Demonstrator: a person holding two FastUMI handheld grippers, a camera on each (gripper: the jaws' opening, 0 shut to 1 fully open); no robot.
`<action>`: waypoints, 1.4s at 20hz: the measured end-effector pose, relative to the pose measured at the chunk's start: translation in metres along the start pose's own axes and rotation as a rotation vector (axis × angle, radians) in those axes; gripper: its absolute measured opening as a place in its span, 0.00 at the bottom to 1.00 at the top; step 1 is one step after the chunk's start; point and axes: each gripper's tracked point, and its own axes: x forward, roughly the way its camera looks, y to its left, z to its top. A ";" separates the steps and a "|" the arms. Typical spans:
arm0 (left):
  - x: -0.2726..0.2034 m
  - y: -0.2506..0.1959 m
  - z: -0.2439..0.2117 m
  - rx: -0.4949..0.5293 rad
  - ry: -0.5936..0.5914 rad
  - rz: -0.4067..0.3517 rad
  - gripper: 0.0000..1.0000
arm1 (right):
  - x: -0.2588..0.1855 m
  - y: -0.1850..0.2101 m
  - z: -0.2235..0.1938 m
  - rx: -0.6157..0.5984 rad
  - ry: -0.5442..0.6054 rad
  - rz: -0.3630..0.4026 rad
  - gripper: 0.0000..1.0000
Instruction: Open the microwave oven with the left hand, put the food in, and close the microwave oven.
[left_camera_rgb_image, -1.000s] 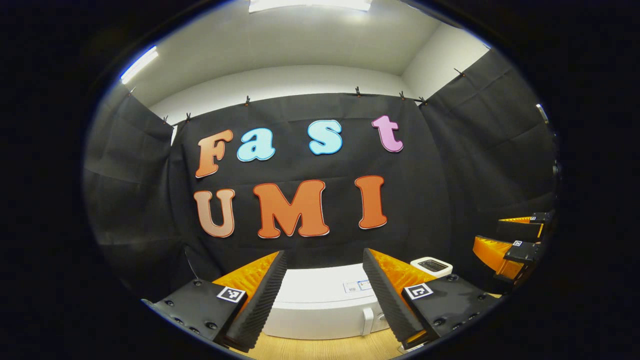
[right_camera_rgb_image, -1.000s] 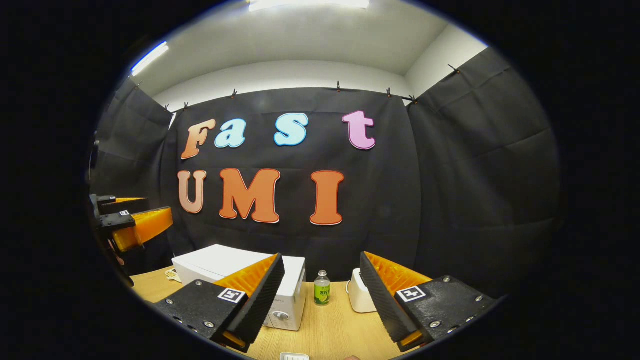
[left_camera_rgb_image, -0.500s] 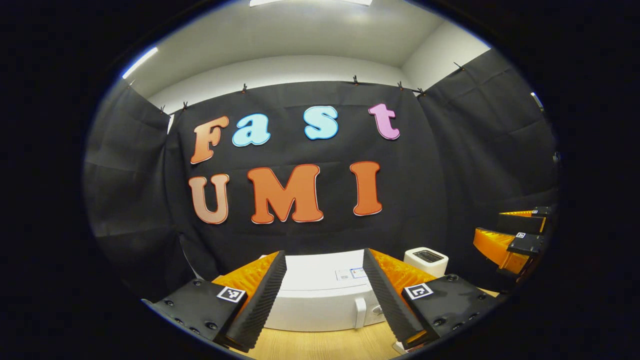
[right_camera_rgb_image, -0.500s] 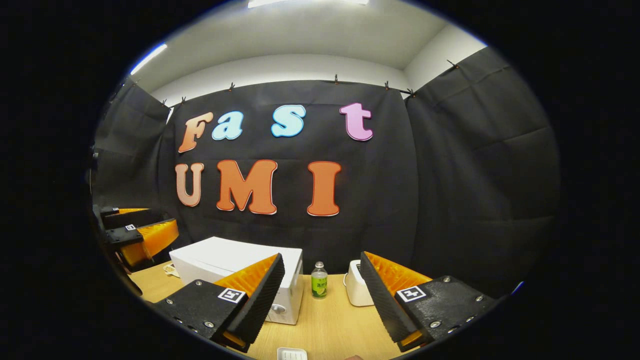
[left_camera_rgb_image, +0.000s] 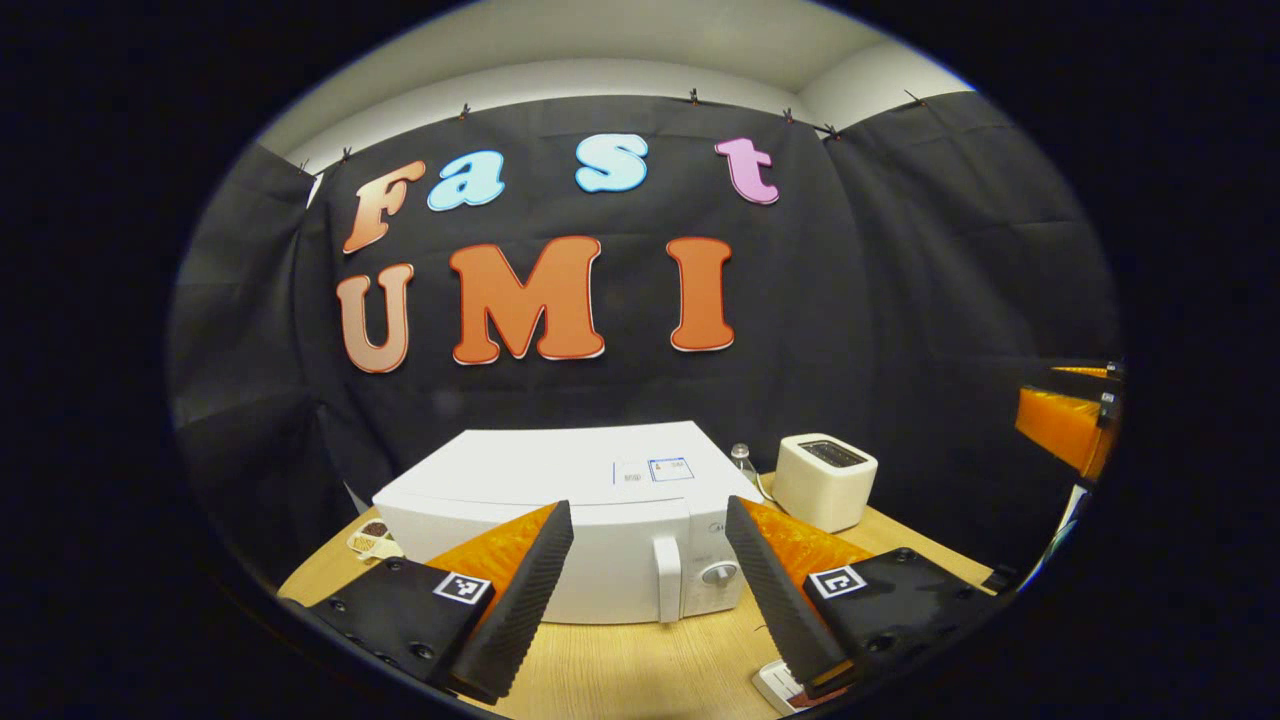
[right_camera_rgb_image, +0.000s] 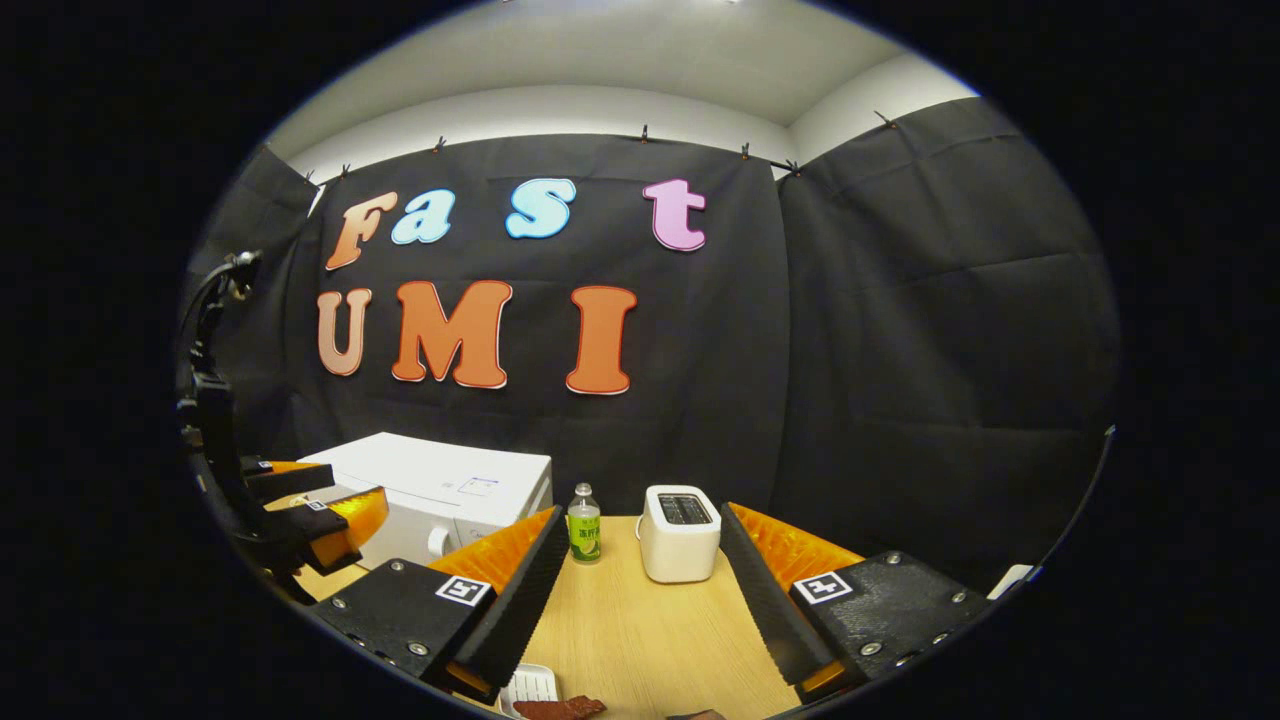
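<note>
The white microwave (left_camera_rgb_image: 560, 480) stands on the wooden table (left_camera_rgb_image: 640, 670) with its door closed, its handle (left_camera_rgb_image: 666, 578) and knob (left_camera_rgb_image: 718, 573) facing me. My left gripper (left_camera_rgb_image: 648, 506) hangs open a short way in front of it, holding nothing. In the right gripper view the microwave (right_camera_rgb_image: 440, 480) is at the left, with the left gripper (right_camera_rgb_image: 320, 505) before it. My right gripper (right_camera_rgb_image: 644, 512) is open and holds nothing above the table. A brown piece of food (right_camera_rgb_image: 560, 708) lies by a white tray (right_camera_rgb_image: 530, 685) just below it.
A white toaster (right_camera_rgb_image: 680, 520) and a green-labelled bottle (right_camera_rgb_image: 583, 525) stand at the back of the table, right of the microwave. A small dish (left_camera_rgb_image: 370, 535) sits left of the microwave. The right gripper (left_camera_rgb_image: 1070, 420) appears at the far right edge.
Both views have tipped downward, so the microwave front, toaster and table now show more fully. The left gripper sits lower, facing the door. Both grippers stay open.
</note>
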 end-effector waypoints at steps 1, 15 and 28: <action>0.009 -0.001 -0.015 0.006 0.028 0.002 0.99 | -0.002 -0.003 -0.003 -0.002 0.011 -0.009 0.94; 0.094 -0.003 -0.129 0.096 0.205 0.051 0.92 | -0.027 -0.031 -0.043 -0.039 0.146 -0.108 0.95; 0.112 -0.017 -0.137 0.004 0.267 0.014 0.27 | -0.034 -0.030 -0.067 -0.044 0.233 -0.073 0.94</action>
